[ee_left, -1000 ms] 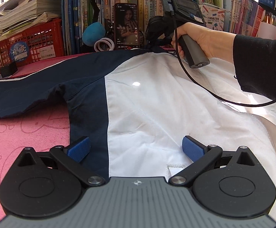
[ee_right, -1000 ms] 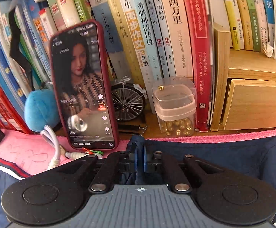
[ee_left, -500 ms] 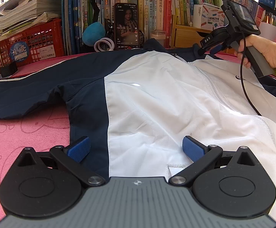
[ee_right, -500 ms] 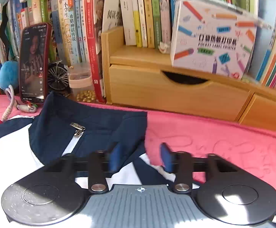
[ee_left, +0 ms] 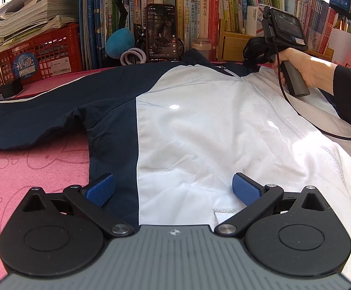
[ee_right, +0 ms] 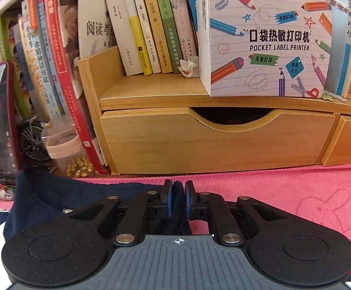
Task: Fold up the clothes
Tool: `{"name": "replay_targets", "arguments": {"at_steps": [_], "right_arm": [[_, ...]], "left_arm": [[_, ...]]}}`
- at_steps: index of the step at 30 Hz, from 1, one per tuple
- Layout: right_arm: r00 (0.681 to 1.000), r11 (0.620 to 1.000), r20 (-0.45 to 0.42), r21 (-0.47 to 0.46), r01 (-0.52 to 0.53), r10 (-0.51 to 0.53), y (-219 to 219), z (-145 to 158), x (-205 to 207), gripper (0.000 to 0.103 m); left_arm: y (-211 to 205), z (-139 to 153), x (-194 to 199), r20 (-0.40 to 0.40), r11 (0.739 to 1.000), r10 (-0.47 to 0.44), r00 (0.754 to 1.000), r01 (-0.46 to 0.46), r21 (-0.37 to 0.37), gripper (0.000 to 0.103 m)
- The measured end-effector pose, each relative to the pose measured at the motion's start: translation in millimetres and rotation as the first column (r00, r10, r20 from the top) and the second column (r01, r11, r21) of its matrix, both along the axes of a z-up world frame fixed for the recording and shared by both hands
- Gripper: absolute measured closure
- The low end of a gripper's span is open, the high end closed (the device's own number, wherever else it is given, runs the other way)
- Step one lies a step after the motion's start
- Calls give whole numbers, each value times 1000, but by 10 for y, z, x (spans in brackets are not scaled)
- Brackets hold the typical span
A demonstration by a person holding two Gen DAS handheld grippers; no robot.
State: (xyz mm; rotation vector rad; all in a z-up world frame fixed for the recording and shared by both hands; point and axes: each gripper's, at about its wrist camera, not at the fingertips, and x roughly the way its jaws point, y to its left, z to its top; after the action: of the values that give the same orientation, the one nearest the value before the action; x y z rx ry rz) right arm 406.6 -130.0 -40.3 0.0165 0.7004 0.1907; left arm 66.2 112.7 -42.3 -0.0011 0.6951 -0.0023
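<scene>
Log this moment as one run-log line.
left gripper: open over jacket hem | right gripper: jaws opening, navy collar fabric between pads | stage: fold not begun

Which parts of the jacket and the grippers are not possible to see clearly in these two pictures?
- Left wrist view: the jacket's hem is hidden under the left gripper; its right sleeve is cut off by the edge.
- Left wrist view: the right gripper's fingertips are hidden behind its own body.
- Right wrist view: most of the jacket is cut off below; only the dark collar shows, some between the opening jaws.
</scene>
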Motion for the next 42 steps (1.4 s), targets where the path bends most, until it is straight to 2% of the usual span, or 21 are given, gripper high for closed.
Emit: {"name": "replay_targets", "arguments": {"at_steps": [2,3,4,6,9,12,15,17,19,21,23,25,28,29,32,34,36,38,39,41,42], "right_arm": [[997,997,20,29,-69,68,-62,138,-261,80],[993,992,35,38,-117,116,-94,219,-419,71],[981,981,53,43,-188,185,-127,323,-657,61],[948,948,69,44,-315,312,-153,475,-1105,53],[877,874,64,73,-480,476,-165,590,-1784,48],[813,806,13,121,-579,582,-308,661,-2502,46],[765,766,-44,65,-639,642,-354,616,-2989,43],[761,763,-105,-28,-646,640,-423,513,-3248,43],[788,783,-119,-99,-614,604,-605,407,-3414,39],[835,825,-100,-128,-550,541,-921,360,-3517,36],[901,890,-103,-145,-432,421,-1230,362,-3552,37],[945,930,-85,-168,-327,317,-1455,408,-3626,40],[928,924,32,-113,-366,371,-1540,533,-4025,40],[908,908,60,-95,-408,415,-1482,553,-4134,39],[828,840,148,-51,-540,541,-1282,604,-4451,35],[767,785,174,-79,-614,617,-1114,589,-4627,33],[697,717,171,-128,-685,697,-923,518,-4773,32],[673,685,126,-153,-712,729,-812,383,-4808,32],[673,682,110,-158,-714,731,-803,332,-4808,32],[683,690,101,-132,-711,723,-915,241,-4828,32],[704,710,90,-79,-700,704,-1045,215,-4797,32]], "left_arm": [[0,1,2,0,1000,0,1000,0,0,0],[1,2,5,0,1000,0,1000,0,0,0],[3,3,8,0,1000,0,1000,0,0,0],[6,5,13,0,1000,0,1000,0,-1,0],[4,6,13,0,1000,0,1000,0,0,0],[5,6,14,-1,1000,-1,1000,1,0,0],[3,6,10,-1,1000,-1,1000,1,0,0],[4,7,11,-2,1000,1,1000,-1,1,0],[12,13,3,-4,1000,22,1000,-22,10,0],[32,31,-14,-2,996,78,997,-78,38,0],[48,75,-55,14,989,123,992,-124,86,0],[-7,194,-207,68,990,76,995,-83,111,1],[-190,408,-481,139,991,-63,988,45,129,0],[-280,451,-562,146,986,-121,982,102,130,0],[-556,525,-784,153,953,-291,945,271,136,0],[-725,485,-899,132,919,-381,915,359,162,0],[-838,376,-969,99,893,-421,902,393,219,0],[-882,222,-1005,40,875,-426,904,400,272,0],[-868,145,-1020,9,869,-424,906,404,284,0],[-687,59,-1099,19,878,-425,905,407,254,0],[-538,49,-1138,19,889,-416,909,402,218,0]]}}
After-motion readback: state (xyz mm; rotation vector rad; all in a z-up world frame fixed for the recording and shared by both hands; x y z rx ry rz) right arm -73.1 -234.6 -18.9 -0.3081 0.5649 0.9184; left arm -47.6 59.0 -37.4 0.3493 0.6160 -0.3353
